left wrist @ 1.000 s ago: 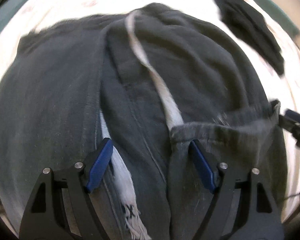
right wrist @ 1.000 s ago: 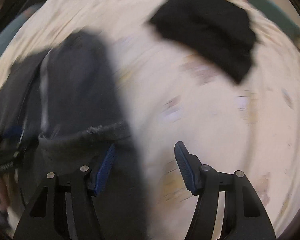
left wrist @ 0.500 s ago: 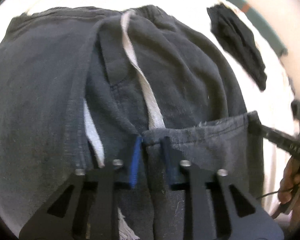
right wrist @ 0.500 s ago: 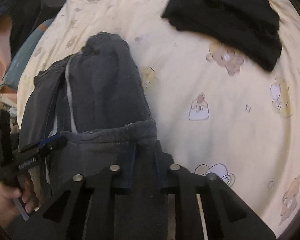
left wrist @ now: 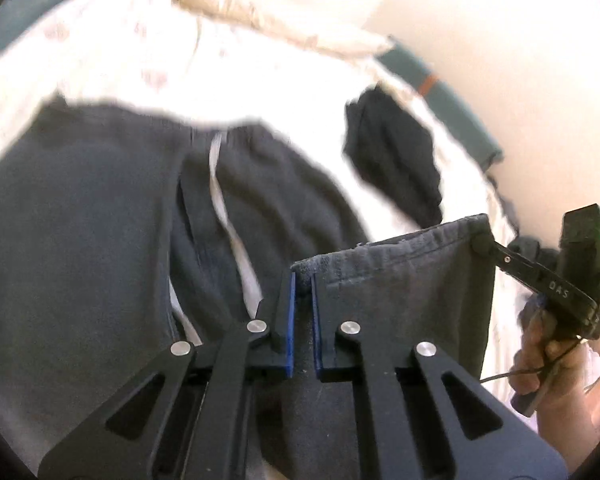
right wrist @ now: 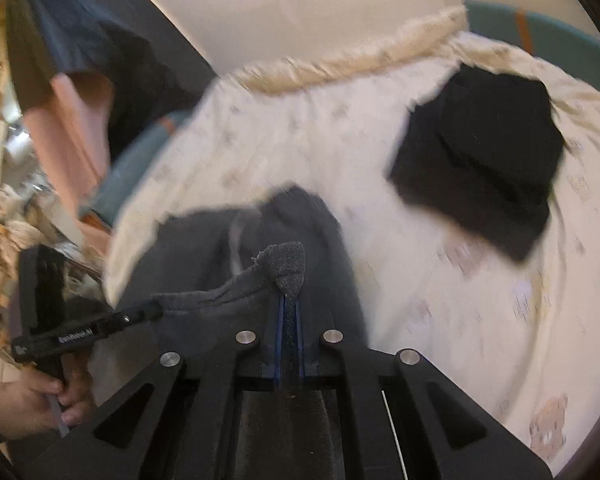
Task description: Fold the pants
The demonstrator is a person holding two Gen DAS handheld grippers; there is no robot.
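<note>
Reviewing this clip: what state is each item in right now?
Left gripper: shut on dark grey sweatpants' cuff.
Right gripper: shut on cuff's other corner.
Dark grey sweatpants: cuff end lifted, rest lying on bedsheet.
Black garment: folded, lying apart on cartoon-print bedsheet.

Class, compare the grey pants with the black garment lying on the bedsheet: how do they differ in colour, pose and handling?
The pants are charcoal grey; the black garment is darker. The pants' hem is lifted, clamped by the left gripper and right gripper; the garment lies untouched. The pants are spread out; the garment is compactly folded. Both rest on the bedsheet.

Pants (left wrist: 80,220) — matt, fuzzy dark cloth; tongs (left wrist: 303,280) — matt black plastic.
</note>
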